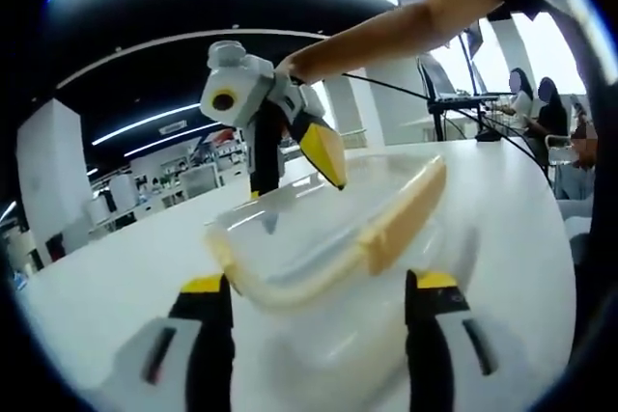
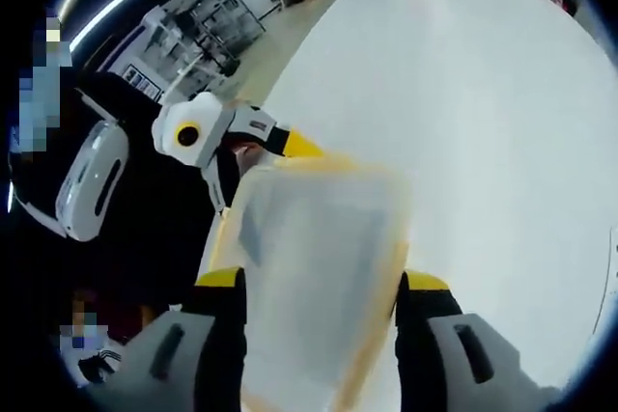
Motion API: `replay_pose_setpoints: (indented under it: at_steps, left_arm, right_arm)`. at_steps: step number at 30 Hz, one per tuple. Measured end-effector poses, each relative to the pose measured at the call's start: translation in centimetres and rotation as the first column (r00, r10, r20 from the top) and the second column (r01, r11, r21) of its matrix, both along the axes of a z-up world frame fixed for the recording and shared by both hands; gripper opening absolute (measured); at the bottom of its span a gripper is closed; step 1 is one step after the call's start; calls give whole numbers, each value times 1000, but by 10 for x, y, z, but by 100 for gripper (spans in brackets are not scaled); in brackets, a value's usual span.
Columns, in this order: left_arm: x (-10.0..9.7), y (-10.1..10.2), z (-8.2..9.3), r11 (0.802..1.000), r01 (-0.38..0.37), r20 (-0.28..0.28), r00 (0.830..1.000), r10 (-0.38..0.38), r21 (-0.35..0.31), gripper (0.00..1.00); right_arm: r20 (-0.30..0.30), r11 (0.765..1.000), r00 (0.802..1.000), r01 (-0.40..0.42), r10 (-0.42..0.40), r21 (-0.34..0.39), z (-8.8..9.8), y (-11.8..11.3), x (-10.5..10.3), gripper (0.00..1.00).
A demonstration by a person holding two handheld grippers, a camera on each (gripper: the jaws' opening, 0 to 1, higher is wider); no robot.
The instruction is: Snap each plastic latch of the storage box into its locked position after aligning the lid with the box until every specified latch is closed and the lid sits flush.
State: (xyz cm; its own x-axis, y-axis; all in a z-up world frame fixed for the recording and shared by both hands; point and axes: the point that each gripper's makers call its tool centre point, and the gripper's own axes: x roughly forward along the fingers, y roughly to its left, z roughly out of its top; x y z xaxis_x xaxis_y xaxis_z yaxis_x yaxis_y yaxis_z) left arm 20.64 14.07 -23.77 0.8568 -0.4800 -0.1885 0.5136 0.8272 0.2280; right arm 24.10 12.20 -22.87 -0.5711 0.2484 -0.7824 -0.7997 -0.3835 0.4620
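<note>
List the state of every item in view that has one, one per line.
Clear plastic storage box: on the white table, between the grippers.
Translucent lid with pale yellow rim: on the box; flushness unclear.
Left gripper: open, straddling the box.
Right gripper: open, straddling the box.

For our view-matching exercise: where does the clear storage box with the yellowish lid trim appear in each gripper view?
Left gripper view: the storage box sits centre, just beyond that view's own tongs.
Right gripper view: the storage box fills the lower centre, between that view's own tongs.
Shared landmark: the white table under the box.
</note>
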Motion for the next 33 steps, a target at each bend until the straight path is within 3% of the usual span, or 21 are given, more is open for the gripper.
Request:
replay_pose_setpoints:
  at_steps: [1,5,11,21,30,33]
  left_arm:
    - [-1,0,0,1000,-2,2,1000,2,0,70]
    - [-4,-1,1,1000,-7,27,1000,7,-13,70]
    - [-2,-1,4,1000,-10,22,1000,10,-16,69]
    - [2,0,5,1000,-11,17,1000,11,-14,69]
    - [2,1,4,1000,-10,18,1000,10,-18,70]
    - [2,1,4,1000,-11,18,1000,11,-19,70]
  right_arm:
    - [-43,1000,999,-10,11,23,3,2,5,60]
    - [-63,987,997,-33,44,158,4,1,14,62]
    - [-40,977,998,-29,39,212,9,-1,20,58]
    - [-12,987,998,64,-63,148,15,-17,31,63]
    - [25,994,994,108,-109,32,6,-47,25,64]
    - [31,996,996,89,-89,-4,4,-54,17,62]
